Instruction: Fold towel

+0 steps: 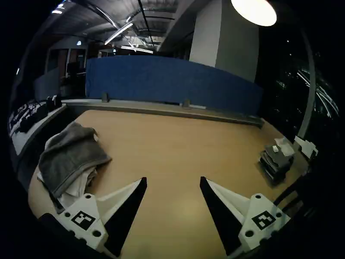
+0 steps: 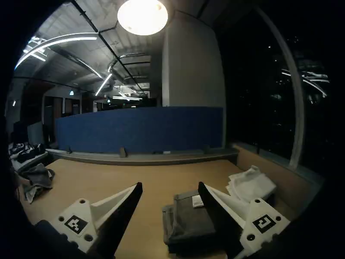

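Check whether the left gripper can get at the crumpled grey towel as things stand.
Probably yes. The left gripper is open and empty. The crumpled grey towel lies just to the left of its fingers on the table, with bare wood between them.

Crumpled grey towel point(image 1: 71, 157) sits at the wooden desk's point(image 1: 181, 138) left edge, folded grey towel stack point(image 1: 276, 162) at the right, blue fabric divider point(image 1: 172, 82) along the back.

One table point(image 1: 172, 138) bears two lots of towels: one crumpled heap point(image 1: 71, 159) at nine o'clock and one folded stack point(image 1: 276, 162) at three. One blue partition point(image 1: 172, 84) stands at twelve, and one round lamp point(image 1: 254, 11) at one.
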The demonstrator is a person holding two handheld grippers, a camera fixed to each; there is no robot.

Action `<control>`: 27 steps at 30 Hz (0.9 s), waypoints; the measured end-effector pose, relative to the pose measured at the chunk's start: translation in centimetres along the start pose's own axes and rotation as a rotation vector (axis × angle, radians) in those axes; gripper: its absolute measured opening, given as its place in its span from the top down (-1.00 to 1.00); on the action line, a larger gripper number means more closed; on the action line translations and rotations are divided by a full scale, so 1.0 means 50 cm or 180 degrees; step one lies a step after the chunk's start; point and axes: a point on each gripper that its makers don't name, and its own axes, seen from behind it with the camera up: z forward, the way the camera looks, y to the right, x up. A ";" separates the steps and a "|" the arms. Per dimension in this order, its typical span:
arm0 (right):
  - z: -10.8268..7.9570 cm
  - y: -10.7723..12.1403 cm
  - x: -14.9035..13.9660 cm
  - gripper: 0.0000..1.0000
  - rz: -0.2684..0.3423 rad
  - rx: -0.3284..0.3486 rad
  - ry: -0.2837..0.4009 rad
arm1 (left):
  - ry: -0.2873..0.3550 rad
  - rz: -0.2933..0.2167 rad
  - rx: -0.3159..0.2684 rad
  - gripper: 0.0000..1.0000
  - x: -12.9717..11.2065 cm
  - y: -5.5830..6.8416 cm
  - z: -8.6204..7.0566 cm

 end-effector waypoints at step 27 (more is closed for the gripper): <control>-0.005 -0.075 0.004 -1.00 -0.0325 0.0144 0.0028 | 0.1324 0.0133 0.0314 -0.82 0.137 -0.073 0.001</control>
